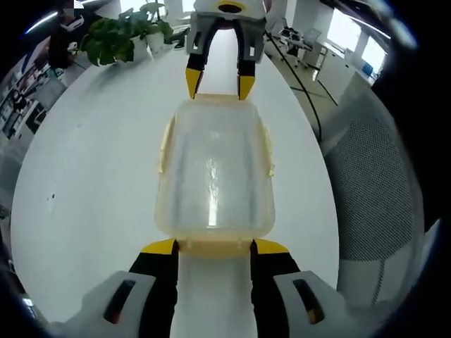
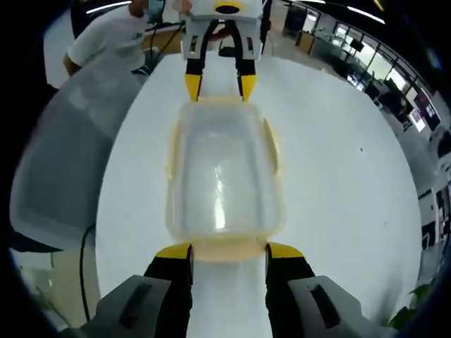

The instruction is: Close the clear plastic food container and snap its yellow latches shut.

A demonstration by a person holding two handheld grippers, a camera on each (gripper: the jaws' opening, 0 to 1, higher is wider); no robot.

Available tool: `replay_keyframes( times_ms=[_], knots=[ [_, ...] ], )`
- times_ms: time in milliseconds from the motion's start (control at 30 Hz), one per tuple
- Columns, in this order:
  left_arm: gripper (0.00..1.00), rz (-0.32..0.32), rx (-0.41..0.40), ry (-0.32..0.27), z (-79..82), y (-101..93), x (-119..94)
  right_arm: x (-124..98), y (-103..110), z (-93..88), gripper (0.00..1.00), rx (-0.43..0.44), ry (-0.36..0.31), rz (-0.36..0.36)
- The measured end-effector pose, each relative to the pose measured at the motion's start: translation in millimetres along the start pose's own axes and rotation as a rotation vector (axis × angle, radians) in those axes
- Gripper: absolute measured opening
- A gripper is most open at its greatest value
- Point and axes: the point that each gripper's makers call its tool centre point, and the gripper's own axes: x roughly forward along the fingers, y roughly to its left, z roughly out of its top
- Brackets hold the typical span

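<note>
between both grippers, container (image 1: 215, 169) on table (image 1: 91, 183)

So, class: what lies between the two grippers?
The clear container, lid on, spans the gap between left gripper and right gripper, as the left gripper view shows.

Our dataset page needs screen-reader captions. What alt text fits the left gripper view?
A clear plastic food container with its lid on and yellow latches along its sides sits on a white table between two grippers: the left gripper at its near end, the right gripper at its far end. A potted plant stands beyond.
</note>
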Motion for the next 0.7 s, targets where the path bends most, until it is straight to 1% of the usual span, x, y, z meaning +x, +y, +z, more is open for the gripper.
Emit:
replay_keyframes(
  times_ms=[67,100,167,267,400,467,567,667,700],
  knots=[
    [0.4,0.004,-0.005,0.004,-1.2,0.4,0.5,-0.4,1.0,0.4,0.4,-0.005,-0.003,0.002],
    [0.41,0.006,-0.007,0.006,-1.9,0.5,1.0,-0.5,1.0,1.2,0.43,-0.006,-0.007,0.002],
    [0.44,0.009,-0.014,0.01,-3.0,-0.3,1.4,-0.6,0.5,0.0,0.45,0.0,-0.004,0.002],
    [0.45,0.013,-0.025,0.0,-2.3,0.9,1.9,-1.1,-0.4,-4.0,0.44,0.003,0.008,-0.001],
    [0.44,0.017,-0.037,-0.003,-2.4,0.6,0.6,-1.7,-1.1,-5.7,0.42,0.026,0.0,-0.005],
    [0.44,0.015,-0.056,-0.007,-2.8,-1.3,0.0,-4.3,4.1,-1.6,0.42,0.083,-0.026,0.013],
    [0.43,0.019,-0.074,-0.015,-3.5,-3.1,-2.3,-10.5,6.1,2.7,0.42,0.088,-0.037,0.005],
    [0.43,0.023,-0.114,-0.026,-6.2,-2.9,-4.8,-12.4,8.3,5.0,0.42,0.138,-0.052,0.011],
    [0.43,0.022,-0.14,-0.036,-6.2,-3.4,-5.6,-12.4,7.2,5.3,0.42,0.158,-0.058,0.01]
  ],
)
